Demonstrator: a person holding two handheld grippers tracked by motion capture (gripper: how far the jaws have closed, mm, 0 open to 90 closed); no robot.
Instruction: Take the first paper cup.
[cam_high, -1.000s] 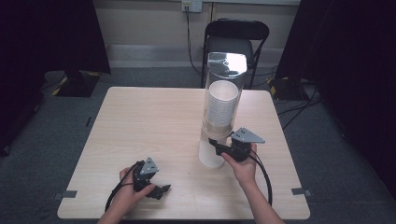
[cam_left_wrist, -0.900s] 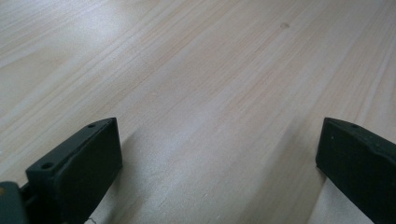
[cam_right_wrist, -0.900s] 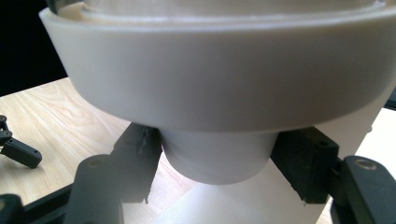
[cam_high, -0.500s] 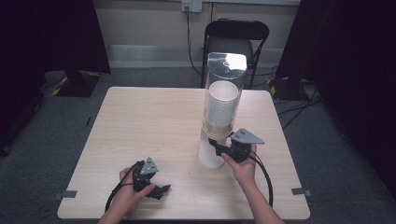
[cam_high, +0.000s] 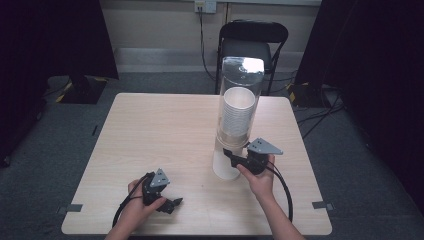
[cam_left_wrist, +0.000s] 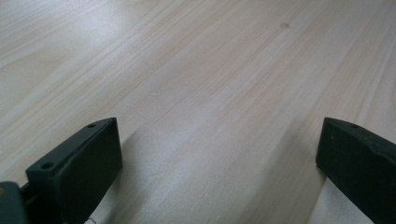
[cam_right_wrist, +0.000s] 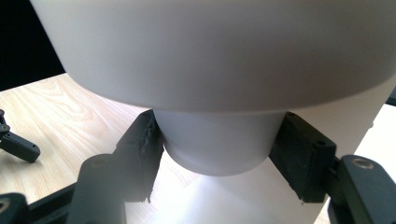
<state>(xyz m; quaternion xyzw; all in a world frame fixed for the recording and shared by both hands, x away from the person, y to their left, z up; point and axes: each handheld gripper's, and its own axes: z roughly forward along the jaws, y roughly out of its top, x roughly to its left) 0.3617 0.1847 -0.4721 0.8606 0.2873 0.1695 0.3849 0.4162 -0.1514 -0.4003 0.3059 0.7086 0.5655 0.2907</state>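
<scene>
Right gripper view: my right gripper (cam_right_wrist: 217, 154) has its two black jaws clamped on the tapered bottom of a white paper cup (cam_right_wrist: 215, 149), one pad on each side of it. That cup hangs out of the mouth of the tall clear plastic cup dispenser (cam_right_wrist: 224, 46), whose wide white collar sits at 12 o'clock above my jaws. The jaws have just been closing, narrowing by a small amount in the last second, and now both pads press on the cup wall. My hand has kept its place meanwhile, as the older high-view pictures agree. I judge the grip made, so the next thing is a straight pull downward to free the one cup from the stack.

In the high view, my right gripper (cam_high: 235, 156) reaches in from 4 o'clock of the dispenser (cam_high: 240, 100), which stands on the pale wooden table (cam_high: 150, 130) right of centre, the stack of white cups (cam_high: 238, 112) inside it. My left gripper (cam_high: 172, 204) lies idle at 7 o'clock of the dispenser near the front edge, jaws spread wide over bare wood, holding nothing.
</scene>
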